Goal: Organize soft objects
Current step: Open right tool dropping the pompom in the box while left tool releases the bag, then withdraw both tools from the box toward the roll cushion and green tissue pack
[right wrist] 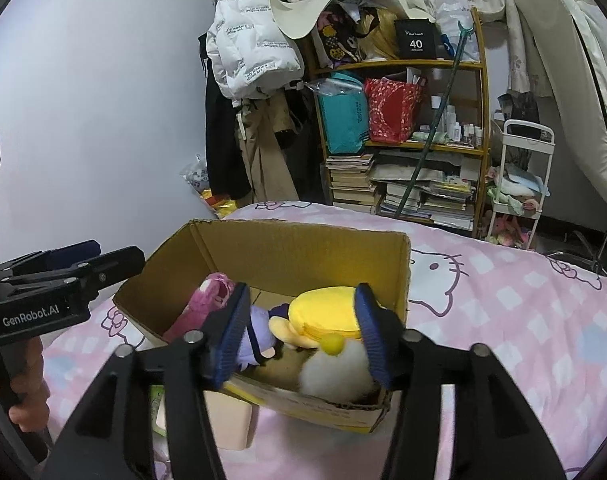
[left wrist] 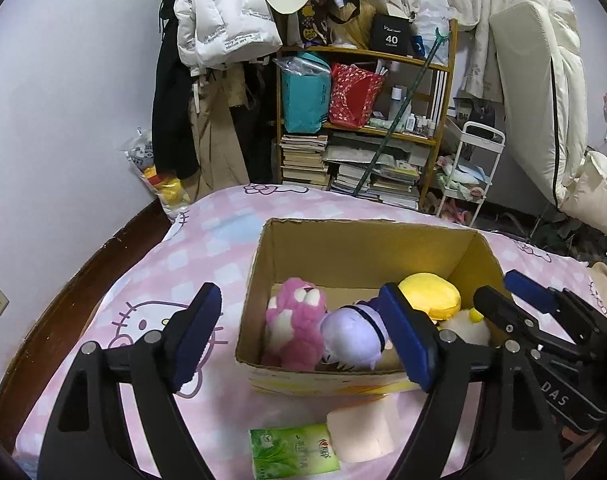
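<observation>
Hovering over the cardboard box (left wrist: 259, 264), the left gripper (left wrist: 303, 336) and right gripper (right wrist: 299, 336) both stand spread, pinching nothing. Next, probably reach near for the pink sponge (left wrist: 363, 432), closing gently around its middle.

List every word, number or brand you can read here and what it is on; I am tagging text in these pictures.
"40": black box on the shelf top; the small lines by it are too small to read.
"GenRobot.AI": left gripper body.
"DAS": right gripper body, cut off.
White jacket: repeated print, blurred.
Green tissue pack: lettering unreadable.
Teal bag: print too small.
</observation>
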The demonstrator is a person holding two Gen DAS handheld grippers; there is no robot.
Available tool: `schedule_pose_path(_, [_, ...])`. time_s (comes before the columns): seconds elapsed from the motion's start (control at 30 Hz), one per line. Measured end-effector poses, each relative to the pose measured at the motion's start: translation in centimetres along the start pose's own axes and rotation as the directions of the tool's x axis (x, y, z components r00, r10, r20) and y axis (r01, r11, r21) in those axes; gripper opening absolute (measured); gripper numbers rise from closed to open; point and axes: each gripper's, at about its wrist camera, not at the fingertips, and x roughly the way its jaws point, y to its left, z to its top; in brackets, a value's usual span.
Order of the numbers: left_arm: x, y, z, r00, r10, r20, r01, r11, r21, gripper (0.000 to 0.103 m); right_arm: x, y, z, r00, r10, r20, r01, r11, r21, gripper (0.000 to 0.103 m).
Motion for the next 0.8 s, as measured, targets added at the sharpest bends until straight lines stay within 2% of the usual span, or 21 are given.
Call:
schedule_pose_path(0.13, [0.2, 0.5, -0.1, 1.000, 0.007, -0.015, -0.007, 1.000, -0.007, 0.080, -0.3, 0.2, 0.0, 1.000, 0.004, 0.005, -0.004, 1.000, 0.004, 0.064])
schedule_pose_path(0.27, [0.3, 0.8, -0.2, 0.999, 0.011, -0.030, -0.012, 1.000, -0.014, 0.080, -0.5, 0.2, 0.0, 1.000, 0.008, -0.001, -0.008, 1.000, 0.008, 0.079])
schedule_pose_path(0.37, [0.3, 1.0, -0.4, 0.999, 0.012, -0.041, -0.013, 1.000, -0.018, 0.082, -0.8, 0.4, 0.0, 1.000, 0.000, -0.002, 0.000, 1.000, 0.001, 0.081])
schedule_pose_path(0.47, [0.0, 1.0, -0.7, 0.999, 0.024, -0.049, -0.025, 1.000, -0.008, 0.086, -1.2, 0.6, -0.1, 1.000, -0.003, -0.006, 0.003, 1.000, -0.002, 0.089])
schedule_pose_path(0.8, [-1.6, 0.7, -2.5, 0.993, 0.054, -0.109, -0.048, 0.997, 0.053, 0.087, -2.6, 1.7, -1.1, 1.000, 0.011, -0.022, -0.011, 1.000, -0.013, 0.089])
